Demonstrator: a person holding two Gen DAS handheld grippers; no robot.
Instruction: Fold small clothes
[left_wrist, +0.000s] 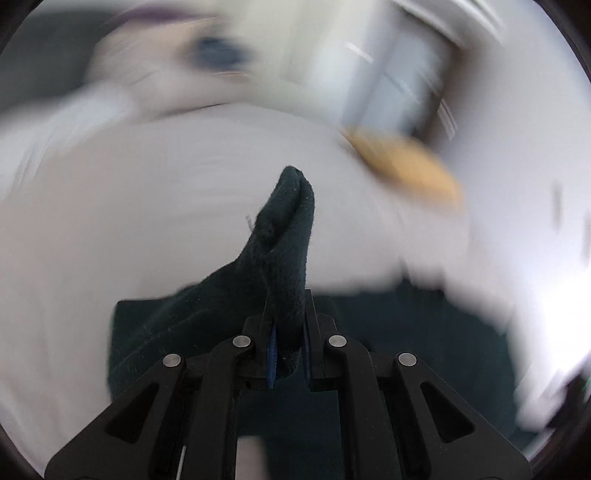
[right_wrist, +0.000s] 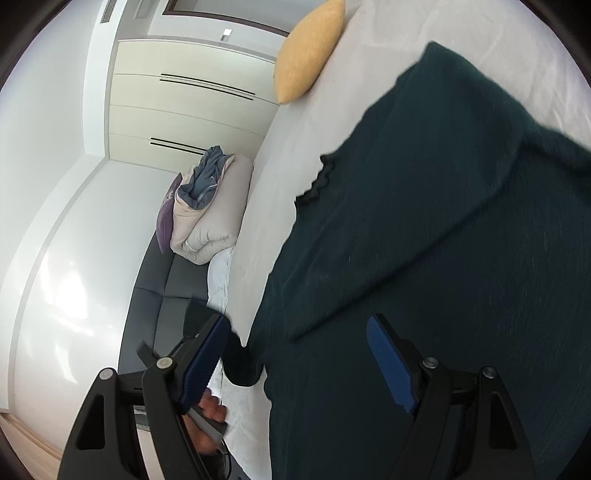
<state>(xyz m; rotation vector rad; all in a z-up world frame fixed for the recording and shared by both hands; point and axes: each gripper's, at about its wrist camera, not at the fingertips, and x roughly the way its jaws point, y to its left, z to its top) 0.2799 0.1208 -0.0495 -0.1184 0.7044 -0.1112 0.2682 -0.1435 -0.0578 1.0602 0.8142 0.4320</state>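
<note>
Left tool (left_wrist: 288, 347) pinches a garment (right_wrist: 424, 258) corner; right tool (right_wrist: 295, 362) hangs spread above it — carry the corner across evenly, keeping the bed (right_wrist: 280, 147) cloth unwrinkled.

A dark green, fuzzy-knit garment (right_wrist: 424, 258) lies spread on the bed, with a frilled edge showing on its upper side. It lies straight ahead of the right hand-held gripper (right_wrist: 299, 358), whose fingers stand apart. A bunched fold of it (left_wrist: 288, 236) is pinched in the left hand-held gripper (left_wrist: 290, 347) and sticks up forward past the fingertips.
</note>
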